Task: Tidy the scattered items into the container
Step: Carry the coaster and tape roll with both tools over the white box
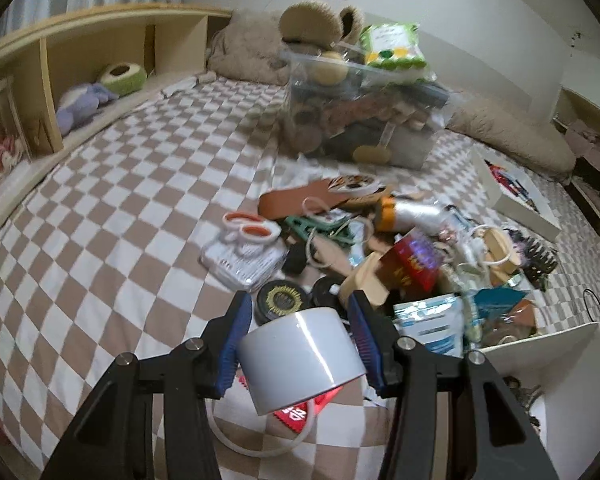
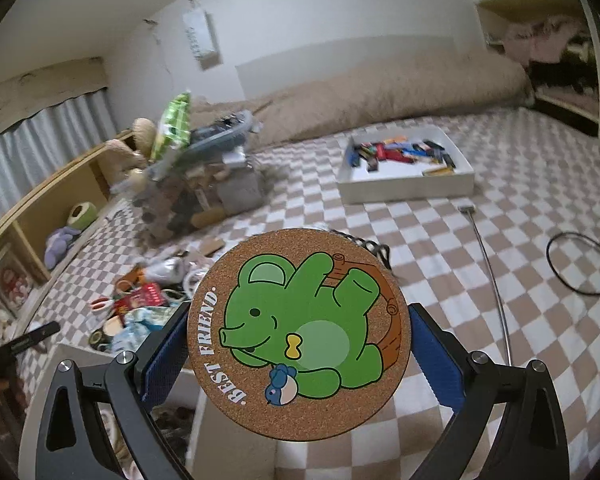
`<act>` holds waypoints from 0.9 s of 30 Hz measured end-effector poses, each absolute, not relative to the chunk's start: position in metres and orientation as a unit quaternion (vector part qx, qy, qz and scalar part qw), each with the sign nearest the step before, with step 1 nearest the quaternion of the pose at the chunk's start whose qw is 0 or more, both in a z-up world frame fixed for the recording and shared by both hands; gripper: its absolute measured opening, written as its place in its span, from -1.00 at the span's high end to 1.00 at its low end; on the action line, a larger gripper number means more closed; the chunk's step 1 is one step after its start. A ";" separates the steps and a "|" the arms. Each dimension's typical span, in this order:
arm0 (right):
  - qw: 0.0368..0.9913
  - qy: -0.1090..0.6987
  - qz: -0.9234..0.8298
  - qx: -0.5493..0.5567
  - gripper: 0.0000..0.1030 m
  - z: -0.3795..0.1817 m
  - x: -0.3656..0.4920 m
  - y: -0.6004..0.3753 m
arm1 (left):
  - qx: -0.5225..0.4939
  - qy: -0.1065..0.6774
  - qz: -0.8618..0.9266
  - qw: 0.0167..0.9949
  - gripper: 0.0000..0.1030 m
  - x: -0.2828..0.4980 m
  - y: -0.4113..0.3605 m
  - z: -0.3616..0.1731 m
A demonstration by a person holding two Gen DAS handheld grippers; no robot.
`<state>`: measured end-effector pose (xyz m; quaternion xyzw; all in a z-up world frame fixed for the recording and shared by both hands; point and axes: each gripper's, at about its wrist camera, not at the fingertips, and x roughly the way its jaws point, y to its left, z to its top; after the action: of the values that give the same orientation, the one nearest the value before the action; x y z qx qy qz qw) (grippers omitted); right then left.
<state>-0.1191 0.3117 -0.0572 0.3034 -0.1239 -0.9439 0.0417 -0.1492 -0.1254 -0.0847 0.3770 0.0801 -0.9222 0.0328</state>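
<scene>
Between my left gripper's [image 1: 298, 338] blue pads sat a white tape roll [image 1: 302, 362]; my right gripper [image 2: 300, 344] clamped a cork coaster [image 2: 300, 334] by its rim.

I saw the roll tilted, its core axis leaning up and away, its lower edge hiding a red packet and a white ring. The coaster faced my lens flat, printed bear lying sideways, and blocked the bedspread behind it. Clutter [image 1: 380, 248] lay heaped just ahead, too blurred to sort. The clear container [image 1: 352, 104] stood overfull farther back. Open checkered bedspread [image 1: 120, 200] stretched left; a white tray [image 2: 404, 176] sat well apart.
</scene>
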 end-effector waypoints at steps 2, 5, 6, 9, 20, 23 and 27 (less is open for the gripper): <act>0.050 -0.121 -0.945 0.300 -0.95 -0.052 -0.113 0.308 | 0.369 0.072 -0.926 0.029 0.03 -0.145 -0.120 -0.075; 0.062 -0.113 -0.945 0.300 -0.95 -0.045 -0.105 0.302 | 0.361 0.067 -0.930 0.021 0.03 -0.138 -0.112 -0.063; 0.068 -0.115 -0.944 0.301 -0.95 -0.043 -0.102 0.300 | 0.359 0.066 -0.931 0.017 0.03 -0.135 -0.109 -0.060; 0.091 -0.129 -0.939 0.306 -0.95 -0.040 -0.092 0.297 | 0.356 0.057 -0.933 0.006 0.03 -0.126 -0.099 -0.051; 0.137 -0.099 -0.939 0.298 -0.95 -0.017 -0.050 0.263 | 0.348 0.038 -0.936 -0.037 0.03 -0.087 -0.067 -0.030; 0.151 -0.098 -0.936 0.302 -0.95 -0.016 -0.041 0.258 | 0.344 0.033 -0.937 -0.052 0.03 -0.074 -0.059 -0.023; 0.173 -0.103 -0.926 0.320 -0.95 -0.020 -0.029 0.252 | 0.353 0.038 -0.931 -0.084 0.03 -0.056 -0.050 -0.024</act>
<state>-0.0290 0.2516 -0.0204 0.3197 -0.1032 -0.9259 0.1729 -0.0563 -0.0505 -0.0239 0.3525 0.0377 -0.9313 -0.0837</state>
